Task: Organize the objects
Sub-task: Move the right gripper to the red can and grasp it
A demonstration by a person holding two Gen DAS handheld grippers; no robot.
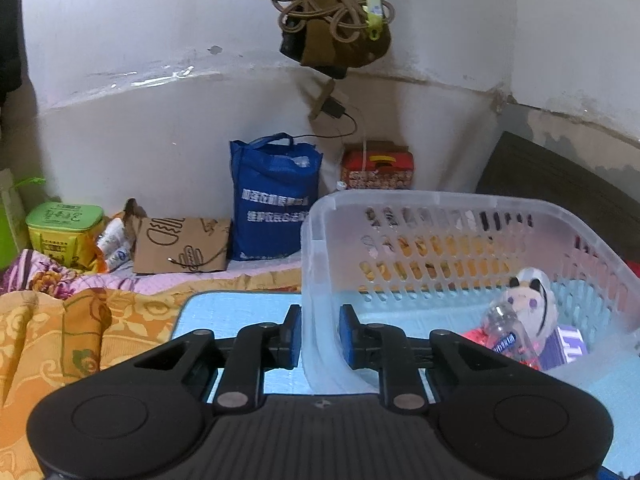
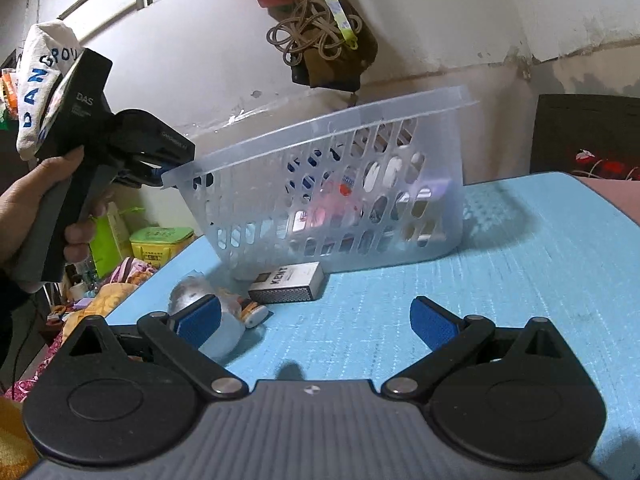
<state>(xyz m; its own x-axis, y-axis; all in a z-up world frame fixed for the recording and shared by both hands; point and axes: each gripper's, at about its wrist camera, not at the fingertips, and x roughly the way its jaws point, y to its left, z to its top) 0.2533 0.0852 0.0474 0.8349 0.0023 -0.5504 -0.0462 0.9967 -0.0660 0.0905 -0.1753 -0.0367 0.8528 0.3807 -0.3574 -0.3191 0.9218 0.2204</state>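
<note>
Basket of clear plastic stands tilted on the blue bench, its left rim between the nearly closed pads of the left claw. Right claw gapes wide, holding nothing, near a Kent box lying beside the basket.
</note>
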